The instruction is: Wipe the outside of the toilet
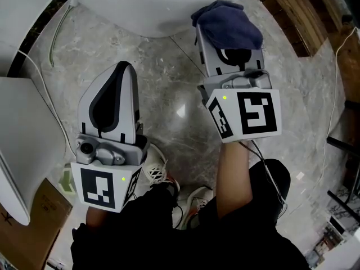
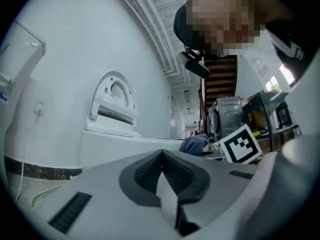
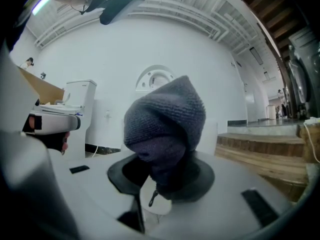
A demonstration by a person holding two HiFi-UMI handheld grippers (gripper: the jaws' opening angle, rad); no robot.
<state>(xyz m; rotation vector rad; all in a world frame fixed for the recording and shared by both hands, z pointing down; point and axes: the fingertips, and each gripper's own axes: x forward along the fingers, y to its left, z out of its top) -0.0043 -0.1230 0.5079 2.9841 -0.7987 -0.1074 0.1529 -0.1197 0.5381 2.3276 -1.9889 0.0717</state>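
Right gripper (image 1: 232, 54) clenched on dark blue cloth (image 1: 228, 22), wad bunched over tips. Left gripper (image 1: 119, 75) jaws pressed together, empty. Toilet (image 1: 157, 4) bowl just ahead of cloth, contact unclear. Risk: rubbing drags cloth out of pinch, bare tips scrape porcelain.

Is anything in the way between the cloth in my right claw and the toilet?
Nothing visible. The cloth, clamped in the right claw, sits just short of the toilet, with only floor showing between them.
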